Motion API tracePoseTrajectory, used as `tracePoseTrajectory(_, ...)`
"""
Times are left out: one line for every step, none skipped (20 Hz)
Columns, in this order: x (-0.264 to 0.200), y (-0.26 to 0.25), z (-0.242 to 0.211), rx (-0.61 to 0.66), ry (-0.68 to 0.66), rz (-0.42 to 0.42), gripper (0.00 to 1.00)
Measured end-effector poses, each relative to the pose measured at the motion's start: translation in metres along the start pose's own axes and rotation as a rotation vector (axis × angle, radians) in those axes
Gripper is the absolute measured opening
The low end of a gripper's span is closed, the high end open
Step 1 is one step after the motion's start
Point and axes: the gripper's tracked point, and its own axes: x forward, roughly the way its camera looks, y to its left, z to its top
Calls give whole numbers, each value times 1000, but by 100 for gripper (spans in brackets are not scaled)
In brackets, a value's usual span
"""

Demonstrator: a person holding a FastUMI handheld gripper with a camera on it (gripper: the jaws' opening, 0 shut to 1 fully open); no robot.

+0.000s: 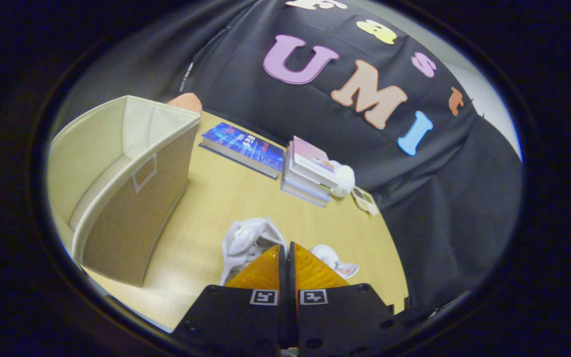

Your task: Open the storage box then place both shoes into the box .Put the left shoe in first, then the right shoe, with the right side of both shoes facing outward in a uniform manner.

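Storage box (pixel 117 198) stands open-topped on the desk (pixel 226 198), off to the left of our hand-held gripper (pixel 285 248), whose fingers meet with nothing between them. Just beyond the fingertips we see a white shoe (pixel 246 240) lying crumpled on the wood, and a second one (pixel 335 260) just right of the fingers. Farther back we see a blue book (pixel 243 146) lying flat beside a small stack of books (pixel 308 171), near the black cloth wall (pixel 439 188).

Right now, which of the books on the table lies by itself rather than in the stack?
The blue-covered book, flat beside the open storage box. The others form a stack to its right, well beyond the closed gripper.
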Motion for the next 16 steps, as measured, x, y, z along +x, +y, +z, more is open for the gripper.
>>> tracePoseTrajectory(-8,-13,22,-3,-43,-39,2)
tracePoseTrajectory(-14,-24,41,10,-69,-65,2)
tracePoseTrajectory(-14,-31,55,28,-86,-91,2)
tracePoseTrajectory(-15,-35,65,52,-96,-103,2)
tracePoseTrajectory(-15,-37,69,75,-91,-110,2)
tracePoseTrajectory(-17,-37,67,93,-80,-112,2)
tracePoseTrajectory(-19,-38,60,107,-62,-116,2)
tracePoseTrajectory(-22,-37,50,120,-45,-112,2)
tracePoseTrajectory(-23,-31,40,138,-28,-96,2)
tracePoseTrajectory(-25,-23,26,152,0,-69,3)
tracePoseTrajectory(-27,-17,5,155,39,-50,3)
tracePoseTrajectory(-33,-8,-11,159,76,-15,3)
tracePoseTrajectory(-32,3,-26,166,114,13,3)
tracePoseTrajectory(-33,5,-43,173,153,21,17)
tracePoseTrajectory(-34,13,-57,192,187,47,32)
tracePoseTrajectory(-36,20,-66,220,209,72,46)
